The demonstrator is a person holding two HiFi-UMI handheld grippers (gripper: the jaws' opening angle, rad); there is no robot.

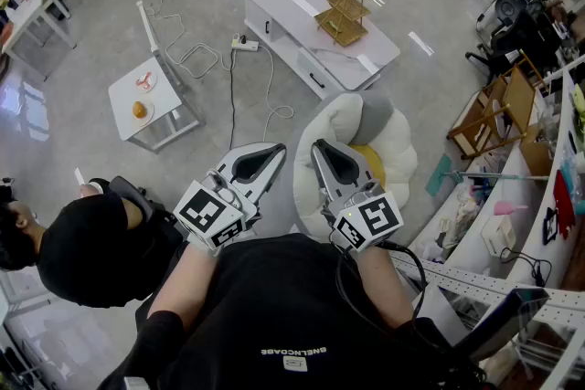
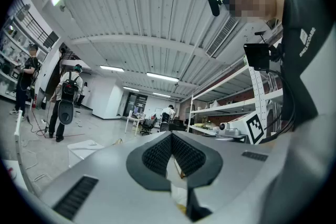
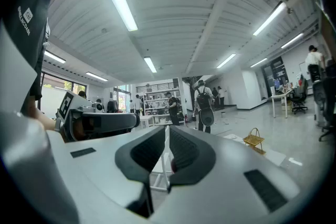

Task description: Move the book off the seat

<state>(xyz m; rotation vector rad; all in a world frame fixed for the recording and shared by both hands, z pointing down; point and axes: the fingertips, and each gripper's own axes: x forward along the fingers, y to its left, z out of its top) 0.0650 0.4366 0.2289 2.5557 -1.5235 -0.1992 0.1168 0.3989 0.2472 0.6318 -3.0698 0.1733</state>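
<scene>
The white padded seat stands on the floor just ahead of me, with a grey cushion at its back. A yellow flat thing, apparently the book, lies in the seat, partly hidden behind my right gripper. My left gripper is held near my chest, left of the seat, shut and empty. My right gripper is over the seat's near edge, also shut and empty. In both gripper views the left gripper and right gripper point up at the room, and neither shows the seat or the book.
A low white table with a gold wire basket stands beyond the seat. A small white side table with plates is at left, a power strip and cables between. Shelves and a wooden folding chair line the right. A person crouches at my left.
</scene>
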